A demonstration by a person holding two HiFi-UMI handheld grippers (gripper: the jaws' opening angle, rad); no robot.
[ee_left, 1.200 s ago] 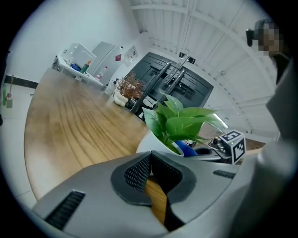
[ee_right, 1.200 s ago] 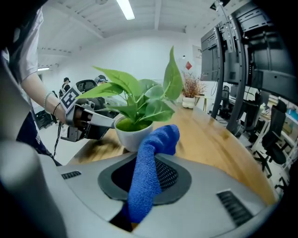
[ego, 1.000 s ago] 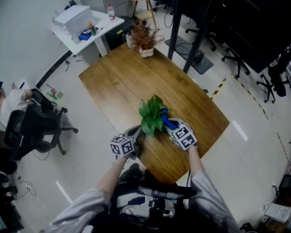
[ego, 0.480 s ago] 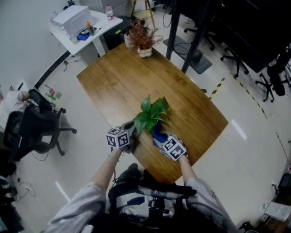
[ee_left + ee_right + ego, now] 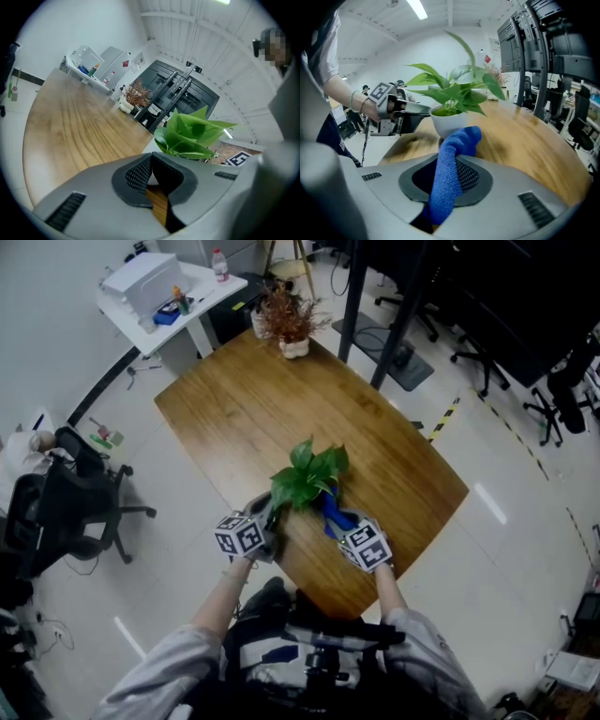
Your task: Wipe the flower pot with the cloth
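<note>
A white flower pot (image 5: 450,123) with a green leafy plant (image 5: 305,476) stands near the front edge of the wooden table (image 5: 244,418). From above, the leaves hide the pot. My left gripper (image 5: 270,518) reaches the pot from the left, and its jaws are shut on the pot's rim (image 5: 149,146). My right gripper (image 5: 451,161) is shut on a blue cloth (image 5: 449,176). The cloth's free end lies against the near side of the pot. In the head view the cloth (image 5: 330,510) shows just right of the plant.
A second pot of dried brown plants (image 5: 286,322) stands at the table's far corner. A white side desk (image 5: 164,296) with boxes and bottles is beyond it. An office chair (image 5: 66,502) stands left of the table, and dark chairs (image 5: 562,399) are at the right.
The right gripper with the cloth has shifted left and nearer along the pot's side, then back a little. The plant's leaves have turned and the pot sits slightly further left.
</note>
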